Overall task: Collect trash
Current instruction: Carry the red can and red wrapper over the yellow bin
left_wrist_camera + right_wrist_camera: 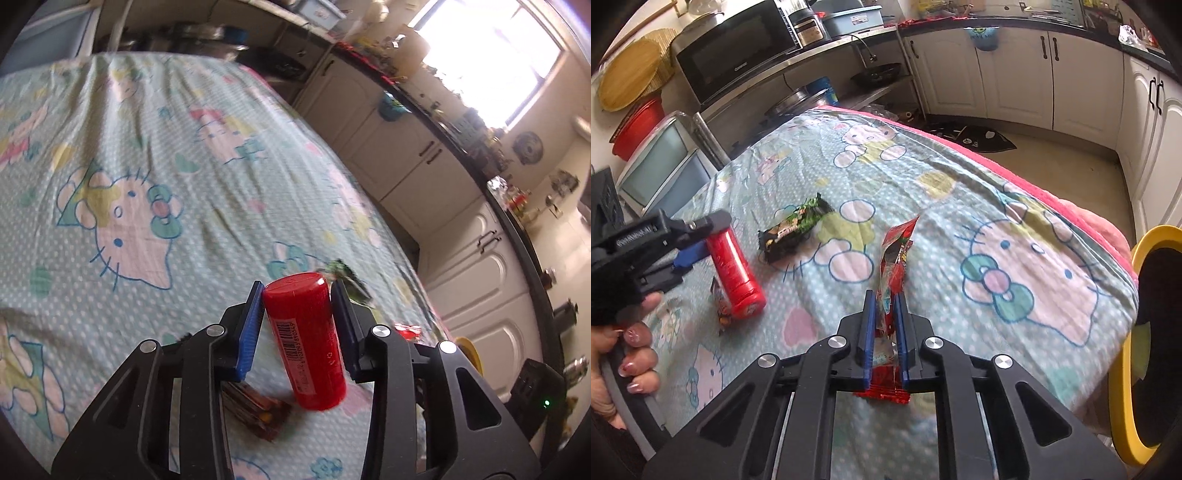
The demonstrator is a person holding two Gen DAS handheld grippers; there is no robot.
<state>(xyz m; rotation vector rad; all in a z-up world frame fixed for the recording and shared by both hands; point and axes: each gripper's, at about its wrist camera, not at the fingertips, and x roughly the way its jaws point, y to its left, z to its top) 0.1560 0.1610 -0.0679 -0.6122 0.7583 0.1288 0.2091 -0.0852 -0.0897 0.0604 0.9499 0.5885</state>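
A kitchen with white cabinets [417, 162] and a bright window surrounds a desk under a cartoon-cat cloth [147, 155]. In the left wrist view, the left tongs [297, 295] have a red cylindrical bottle [306, 339] pinched between their blue pads, lifted clear of the cloth; a brown wrapper [255, 413] lies on the cloth just under the bottle, and a blurred green wrapper [347, 277] lies beyond it. In the right wrist view, the right tongs [885, 306] are closed almost fully on a red snack wrapper [895, 258], which stands upright between the pads. To the wrapper's left lies a green-black wrapper [794, 229]; further left, the left tongs [698, 240], held by a hand [628, 354], grip the red bottle [735, 273]. A yellow-rimmed bin [1126, 369] stands right of the wrapper, off the desk's edge.
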